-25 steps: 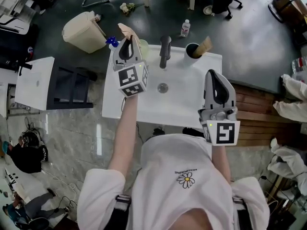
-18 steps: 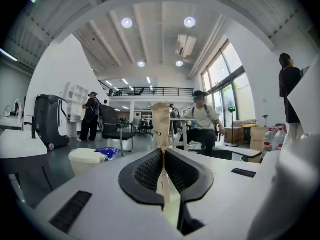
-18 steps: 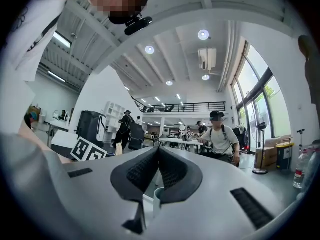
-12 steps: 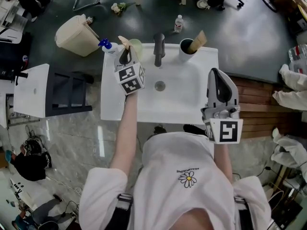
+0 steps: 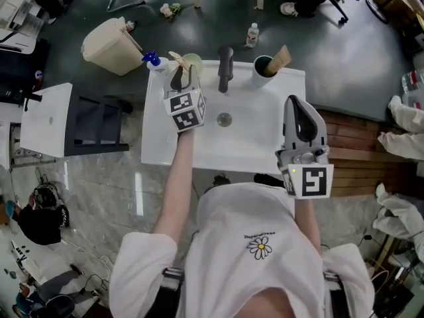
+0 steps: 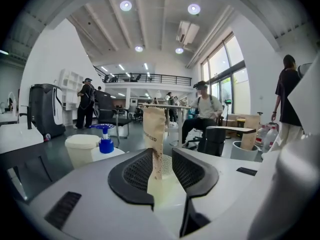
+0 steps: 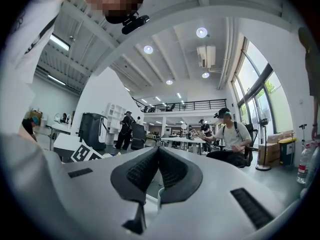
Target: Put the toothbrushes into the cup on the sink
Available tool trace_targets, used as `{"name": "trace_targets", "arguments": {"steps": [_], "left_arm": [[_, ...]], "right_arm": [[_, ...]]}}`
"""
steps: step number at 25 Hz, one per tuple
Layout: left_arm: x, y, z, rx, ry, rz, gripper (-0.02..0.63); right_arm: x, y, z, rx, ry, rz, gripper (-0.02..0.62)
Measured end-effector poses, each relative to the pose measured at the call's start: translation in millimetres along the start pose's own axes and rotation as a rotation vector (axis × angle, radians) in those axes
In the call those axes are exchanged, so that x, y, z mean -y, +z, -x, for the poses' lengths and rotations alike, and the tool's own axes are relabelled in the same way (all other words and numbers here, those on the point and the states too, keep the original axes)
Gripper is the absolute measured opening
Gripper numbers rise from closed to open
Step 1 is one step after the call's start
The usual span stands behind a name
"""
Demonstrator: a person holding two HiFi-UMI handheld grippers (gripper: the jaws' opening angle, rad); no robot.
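White sink (image 5: pixel 255 148) fills the head view's centre, with my right gripper (image 5: pixel 299 108) lower right, jaws pressed together. Only the left gripper view shows my left gripper's (image 6: pixel 162 156) jaws opening around a wrapped toothbrush (image 6: pixel 154 134) standing in the pale cup (image 5: pixel 193 60). Its print ends "END".

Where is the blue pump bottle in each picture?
Head view: blue pump bottle at the sink's back left corner.
Left gripper view: left of centre.
Right gripper view: not in it.
Shared landmark: the beige bin, just left of it in both.
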State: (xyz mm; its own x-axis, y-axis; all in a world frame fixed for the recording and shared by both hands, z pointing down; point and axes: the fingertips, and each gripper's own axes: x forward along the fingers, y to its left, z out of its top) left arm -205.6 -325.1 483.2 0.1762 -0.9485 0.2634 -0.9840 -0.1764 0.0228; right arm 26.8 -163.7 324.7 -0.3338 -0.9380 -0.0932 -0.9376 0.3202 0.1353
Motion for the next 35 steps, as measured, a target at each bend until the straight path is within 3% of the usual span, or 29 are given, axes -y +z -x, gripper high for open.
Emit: {"name": "trace_targets", "arguments": {"steps": [5,10,14,18,20,23,28,35], "left_arm": [[3.9,31.9,8.7,0.075,-0.010,-0.021,0.115],[6.2,97.8,36.0,0.250,-0.003,-0.037,0.114],[21.5,155.6,74.7,0.393,0.001,-0.101,0.113],[45.1,194.5,120.6,0.509,-0.015,-0.159,0.072],[56.1,204.1,141.4,0.547,-0.024,-0.125,0.044],[66.5,200.9,165.2,0.562,-0.015,-0.075,0.032],[70.9,166.8,188.9,0.526,0.045,-0.062,0.015],[72.9,147.9,187.5,0.492,0.019,-0.056,0.015]], "right_arm": [[-3.1,3.5,-2.6,0.010,0.012,-0.002,0.011],[-6.2,8.2,-4.4,0.019,0.024,-0.004,0.011],[-4.5,7.4,-4.5,0.021,0.031,-0.009,0.011],[-7.3,9.0,-6.9,0.031,0.047,-0.019,0.011],[-9.9,9.5,-8.8,0.035,0.055,-0.015,0.011],[-14.4,10.4,-12.0,0.040,0.066,-0.018,0.011],[-18.7,6.5,-16.0,0.046,0.071,-0.038,0.011],[-18.6,2.6,-18.8,0.027,0.066,-0.038,0.011]]}}
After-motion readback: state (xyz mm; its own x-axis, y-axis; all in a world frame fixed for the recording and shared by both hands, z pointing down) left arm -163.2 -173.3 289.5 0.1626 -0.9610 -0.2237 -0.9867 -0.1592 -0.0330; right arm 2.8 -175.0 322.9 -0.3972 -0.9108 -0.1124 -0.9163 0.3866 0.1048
